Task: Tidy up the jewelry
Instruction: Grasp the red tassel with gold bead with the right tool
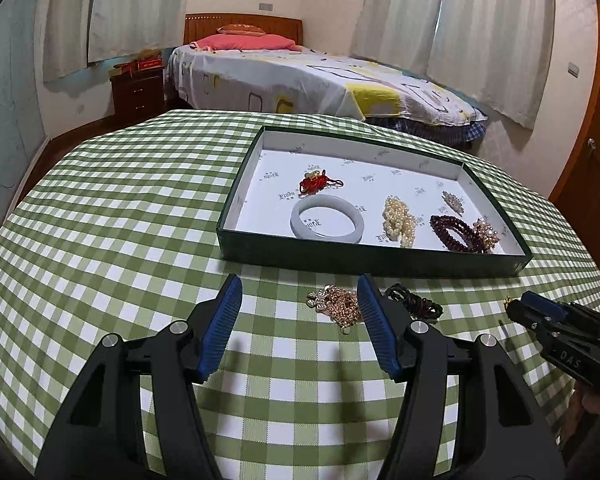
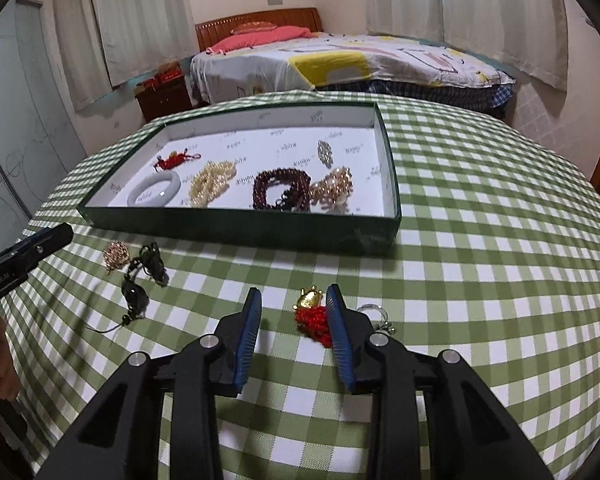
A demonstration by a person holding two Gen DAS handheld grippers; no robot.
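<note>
The left tongs [image 1: 300,296] stand apart over the checked surface [image 1: 140,208], gold chain [image 1: 336,304] between their tips. The right tongs [image 2: 294,306], also apart, flank a red-and-gold charm [image 2: 312,316]; the green box [image 2: 260,228] lies beyond.

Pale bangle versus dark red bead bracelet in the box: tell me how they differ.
The pale bangle is one smooth, rigid, whitish-grey ring; the dark red bead bracelet is made of many small maroon beads. The bangle lies alone on the white liner; the bead bracelet touches a gold-toned beaded piece. Both lie flat inside the green box.
</note>
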